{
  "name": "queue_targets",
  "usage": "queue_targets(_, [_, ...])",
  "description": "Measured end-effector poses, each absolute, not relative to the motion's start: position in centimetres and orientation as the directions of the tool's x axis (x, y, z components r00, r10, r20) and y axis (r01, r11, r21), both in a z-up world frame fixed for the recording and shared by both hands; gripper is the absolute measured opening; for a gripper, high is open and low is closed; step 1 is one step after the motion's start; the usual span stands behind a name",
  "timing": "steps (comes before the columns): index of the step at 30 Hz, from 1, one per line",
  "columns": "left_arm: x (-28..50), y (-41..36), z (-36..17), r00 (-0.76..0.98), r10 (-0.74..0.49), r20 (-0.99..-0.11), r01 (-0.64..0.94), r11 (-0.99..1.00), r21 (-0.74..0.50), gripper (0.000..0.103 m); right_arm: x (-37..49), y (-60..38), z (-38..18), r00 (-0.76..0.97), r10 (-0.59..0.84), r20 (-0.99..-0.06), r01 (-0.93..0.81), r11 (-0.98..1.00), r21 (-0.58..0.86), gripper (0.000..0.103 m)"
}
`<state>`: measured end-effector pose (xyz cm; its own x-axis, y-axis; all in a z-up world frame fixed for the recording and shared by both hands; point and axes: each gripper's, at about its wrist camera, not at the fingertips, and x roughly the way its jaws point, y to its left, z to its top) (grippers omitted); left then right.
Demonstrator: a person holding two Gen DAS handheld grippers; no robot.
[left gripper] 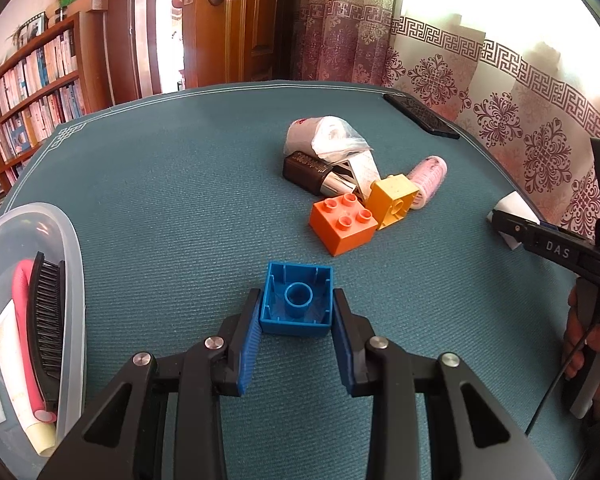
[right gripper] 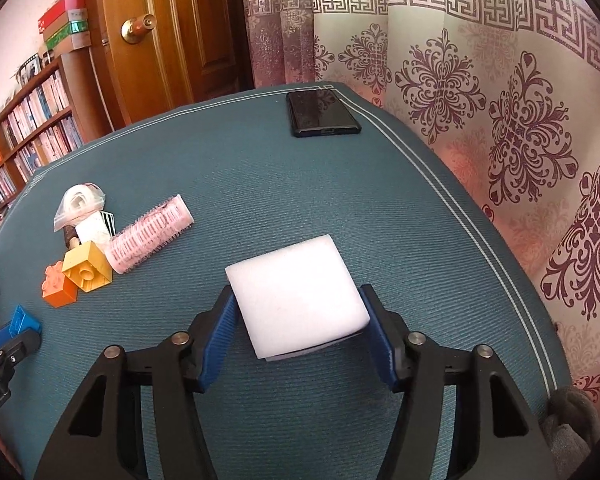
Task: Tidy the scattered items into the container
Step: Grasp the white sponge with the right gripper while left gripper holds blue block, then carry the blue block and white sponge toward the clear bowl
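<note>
My left gripper is shut on a blue brick, hollow underside facing the camera, just above the teal table. A clear plastic container sits at the left, holding a black brush and a pink tube. Ahead lie an orange brick, a yellow brick, a pink hair roller, a brown bottle and a plastic bag. My right gripper is shut on a white sponge block. The same pile shows at the left of the right wrist view, around the hair roller.
A black phone lies near the table's far right corner. A patterned curtain hangs along the right edge. A wooden door and a bookshelf stand beyond the table. A hand holds the right gripper's handle.
</note>
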<state>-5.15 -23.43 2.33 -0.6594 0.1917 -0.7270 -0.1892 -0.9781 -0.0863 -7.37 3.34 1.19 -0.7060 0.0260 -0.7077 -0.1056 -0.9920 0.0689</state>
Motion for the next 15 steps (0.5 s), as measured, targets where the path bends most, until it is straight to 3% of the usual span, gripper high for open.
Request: queue_targets(15, [-4.9,-24.0,3.2,-0.679,0.199,-0.707,-0.170,-0.979,-0.112,0.037,-3.9,1.1,1.9,-0.713,-0.092,-0.695,-0.049,-0.982,0.180,0.061])
